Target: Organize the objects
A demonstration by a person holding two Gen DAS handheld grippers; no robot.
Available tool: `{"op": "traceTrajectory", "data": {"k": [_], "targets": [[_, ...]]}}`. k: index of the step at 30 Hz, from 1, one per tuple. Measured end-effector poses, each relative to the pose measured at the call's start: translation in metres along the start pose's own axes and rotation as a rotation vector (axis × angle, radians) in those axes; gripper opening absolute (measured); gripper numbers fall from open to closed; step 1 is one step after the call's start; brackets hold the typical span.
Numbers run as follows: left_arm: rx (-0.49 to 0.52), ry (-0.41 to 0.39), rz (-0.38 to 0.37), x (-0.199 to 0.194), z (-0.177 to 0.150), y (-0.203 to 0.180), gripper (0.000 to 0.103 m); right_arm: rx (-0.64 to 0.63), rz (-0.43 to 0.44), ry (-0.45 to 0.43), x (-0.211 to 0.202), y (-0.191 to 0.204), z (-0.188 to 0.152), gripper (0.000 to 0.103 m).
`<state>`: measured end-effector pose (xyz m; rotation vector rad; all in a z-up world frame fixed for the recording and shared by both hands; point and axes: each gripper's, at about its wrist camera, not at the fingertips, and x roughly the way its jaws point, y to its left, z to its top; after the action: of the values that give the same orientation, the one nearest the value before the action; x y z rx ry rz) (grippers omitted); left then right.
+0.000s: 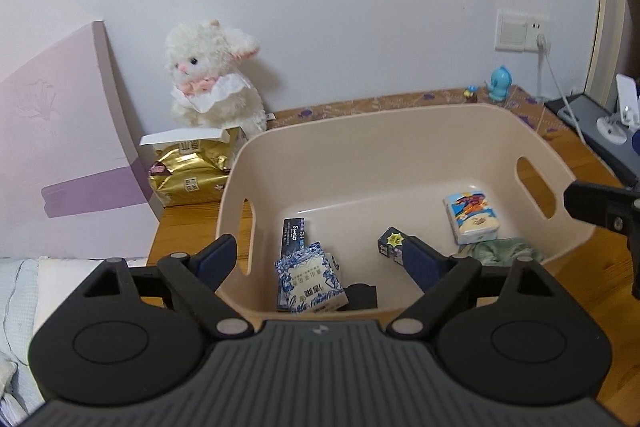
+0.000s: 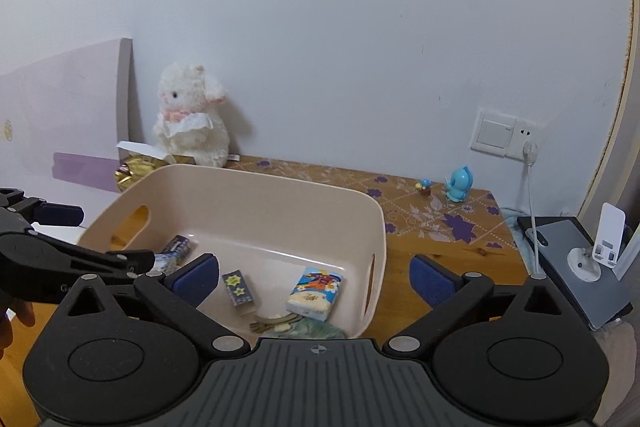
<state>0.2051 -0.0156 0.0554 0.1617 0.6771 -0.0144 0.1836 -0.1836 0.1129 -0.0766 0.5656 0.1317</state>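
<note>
A beige plastic basket stands on the wooden table; it also shows in the right wrist view. Inside lie a blue-and-white packet, a dark slim box, a small dark box with a yellow star, a colourful tissue pack and a green cloth. My left gripper is open and empty above the basket's near rim. My right gripper is open and empty over the basket's right side, above the tissue pack and star box.
A white plush lamb sits at the back by the wall, over a gold bag in an open box. A pink-purple board leans at left. A blue toy figure, a wall socket with cable and a phone stand are at right.
</note>
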Motion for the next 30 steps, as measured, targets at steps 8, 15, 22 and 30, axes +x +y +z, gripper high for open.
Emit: {"op": "traceTrajectory", "data": {"k": [8, 15, 22, 30], "targets": [[-0.030, -0.064, -0.013, -0.044, -0.014, 0.000, 0.090, 0.016, 0.007, -0.028, -0.041, 0.003, -0.013, 0.103], [-0.035, -0.104, -0.027, -0.081, -0.029, -0.001, 0.091, 0.034, 0.007, -0.048, -0.074, 0.000, -0.021, 0.103], [-0.046, -0.138, -0.046, -0.120, -0.040, -0.003, 0.091, 0.042, 0.009, -0.058, -0.104, -0.003, -0.032, 0.103], [-0.047, -0.154, -0.025, -0.155, -0.058, -0.008, 0.091, 0.027, 0.006, -0.070, -0.135, 0.001, -0.046, 0.103]]}}
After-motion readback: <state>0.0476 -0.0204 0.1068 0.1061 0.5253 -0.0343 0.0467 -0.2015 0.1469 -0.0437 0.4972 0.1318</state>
